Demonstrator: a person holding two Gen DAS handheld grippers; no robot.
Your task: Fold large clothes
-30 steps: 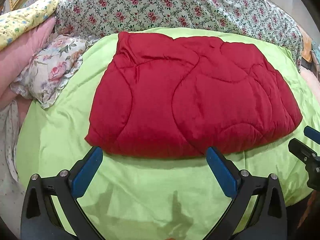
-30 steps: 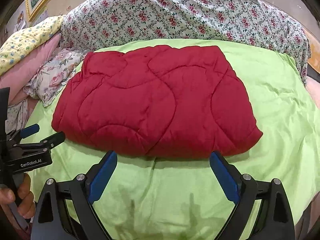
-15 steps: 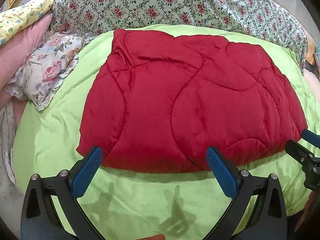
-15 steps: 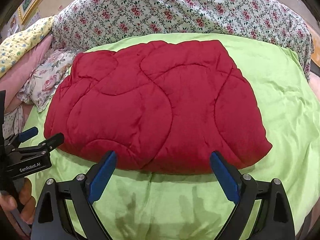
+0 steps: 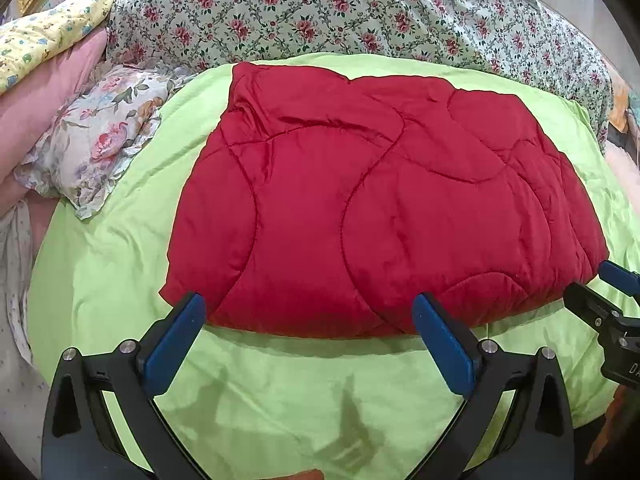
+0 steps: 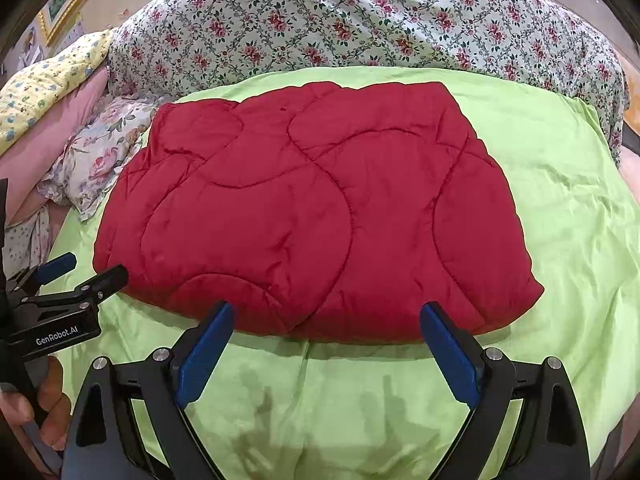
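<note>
We see red quilted garment (image 5: 384, 216) lying folded flat, mid green sheet (image 5: 280, 392); our left gripper (image 5: 308, 320) spread wide, empty, at its near edge; our right gripper (image 6: 328, 328) likewise released, empty, alongside.

Lime-green bedsheet (image 5: 120, 280), floral cover (image 6: 360, 20) behind, gilt frame (image 6: 64, 4) upper left

Lime-green sheet (image 5: 104, 280) on bed; floral pillow (image 5: 100, 140) left; rose-print bedding (image 6: 360, 20) behind.
</note>
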